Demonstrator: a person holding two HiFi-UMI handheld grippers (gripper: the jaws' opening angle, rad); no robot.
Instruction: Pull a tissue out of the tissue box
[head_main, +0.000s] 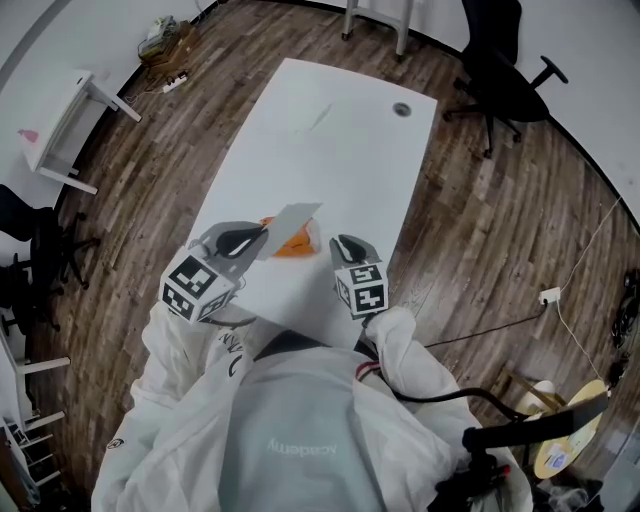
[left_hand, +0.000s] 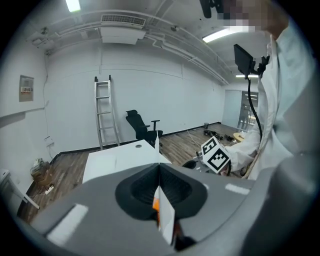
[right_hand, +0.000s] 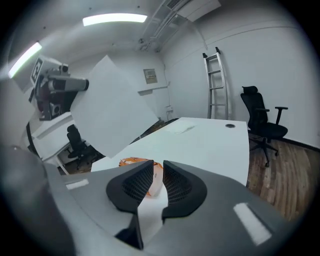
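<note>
Tissue is out! The left gripper pinches it just beyond the orange tissue pack. The right gripper is narrowly parted and empty.

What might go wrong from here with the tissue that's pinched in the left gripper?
The left gripper is shut on only one edge of the tissue, so the sheet may slip or tear if tugged. The right gripper, jaws apart, isn't holding the orange tissue pack; if the tissue is not yet clear of it, which I cannot tell, more pulling might drag the pack along the table.
</note>
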